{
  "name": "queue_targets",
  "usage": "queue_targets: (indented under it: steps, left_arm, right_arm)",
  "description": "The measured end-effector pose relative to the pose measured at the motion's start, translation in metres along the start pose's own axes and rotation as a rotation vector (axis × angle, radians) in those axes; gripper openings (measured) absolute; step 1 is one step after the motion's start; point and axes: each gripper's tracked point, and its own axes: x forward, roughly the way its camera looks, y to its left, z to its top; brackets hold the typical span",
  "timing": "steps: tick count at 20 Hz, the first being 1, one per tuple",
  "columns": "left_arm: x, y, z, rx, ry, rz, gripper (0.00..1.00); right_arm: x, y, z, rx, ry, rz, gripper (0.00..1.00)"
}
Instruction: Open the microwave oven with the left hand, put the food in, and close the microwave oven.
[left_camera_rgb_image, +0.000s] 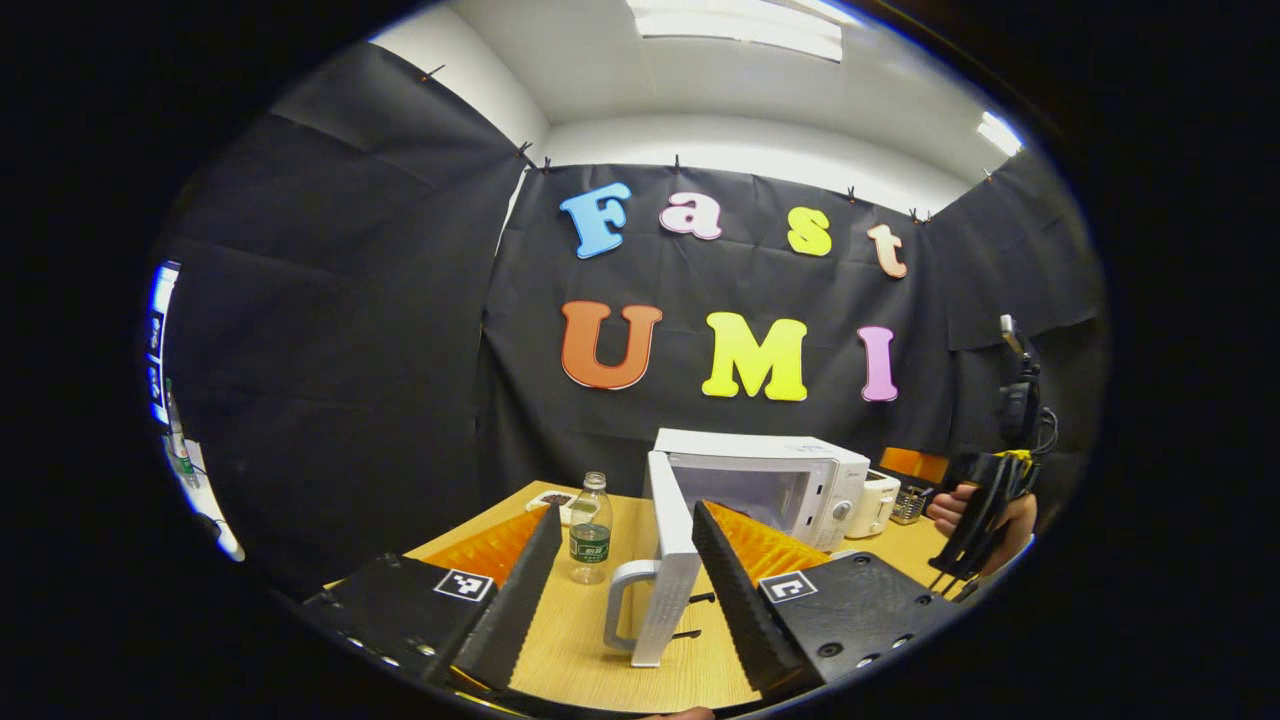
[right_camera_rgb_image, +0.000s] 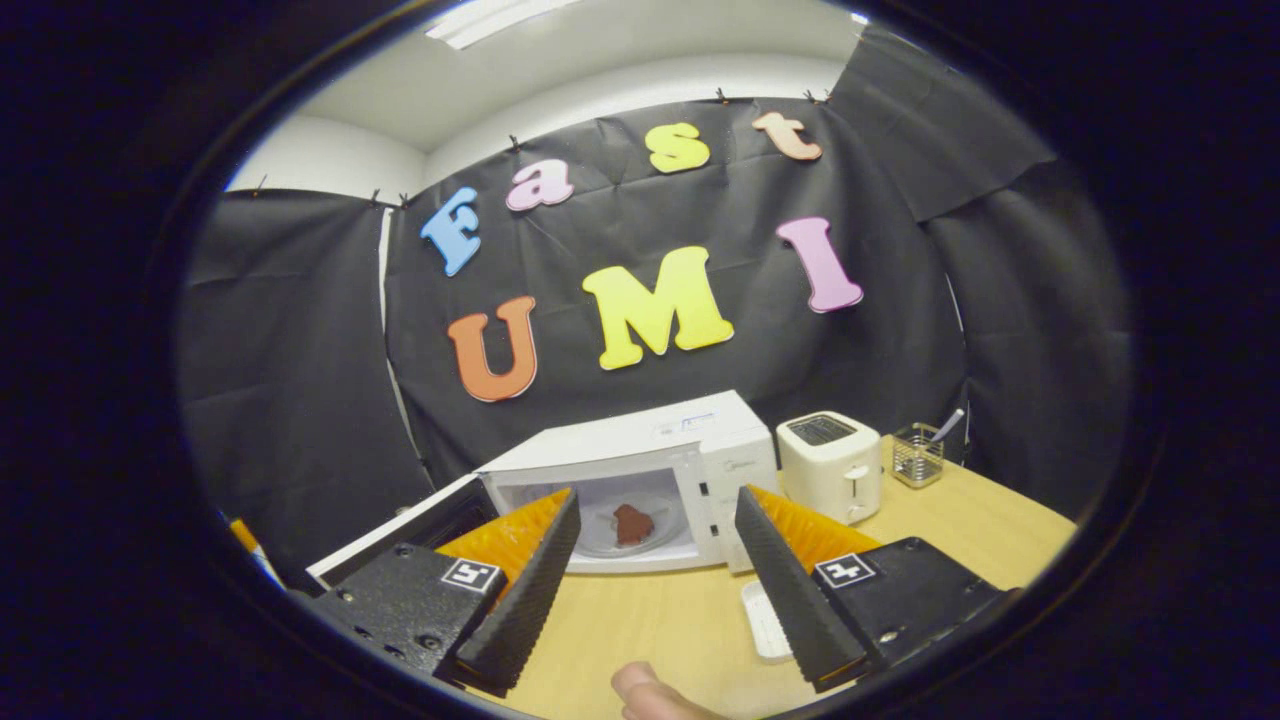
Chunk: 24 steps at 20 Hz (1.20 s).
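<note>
Spread tongs (right_camera_rgb_image: 655, 580) partly hide the microwave (right_camera_rgb_image: 640, 470); brown food (right_camera_rgb_image: 632, 524) inside.

In the left gripper view, the open door (left_camera_rgb_image: 668, 560) hides most of the microwave (left_camera_rgb_image: 790, 480) cavity. The dish (left_camera_rgb_image: 553, 499) behind the bottle (left_camera_rgb_image: 590, 528) holds something dark, perhaps beans—too small to tell.

a clear water bottle (left_camera_rgb_image: 590, 527), white toaster (right_camera_rgb_image: 830, 466) and wire basket (right_camera_rgb_image: 917, 455) stand on the wooden table (right_camera_rgb_image: 960, 520).

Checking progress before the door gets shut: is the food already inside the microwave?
Yes, the brown food lies on the plate inside the open microwave.
</note>
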Motion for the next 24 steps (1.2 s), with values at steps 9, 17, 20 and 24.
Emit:
queue_targets:
  steps: [9, 17, 20, 24]
  left_arm:
    - [0.014, 0.02, -0.043, 0.082, 0.086, 0.02, 0.0]
    - [0.06, 0.042, -0.118, 0.023, 0.201, -0.003, 0.0]
    - [0.067, 0.036, -0.134, 0.001, 0.22, -0.036, 0.0]
    - [0.077, 0.024, -0.147, 0.001, 0.231, -0.056, 0.0]
  right_arm:
    - [-0.1, -0.045, 0.036, -0.07, -0.041, -0.025, 0.99]
    - [-0.12, -0.027, 0.004, -0.092, 0.058, 0.085, 0.99]
    - [-0.123, -0.033, 0.011, -0.111, 0.04, 0.063, 0.99]
    - [-0.129, -0.035, 0.016, -0.133, 0.018, 0.05, 0.99]
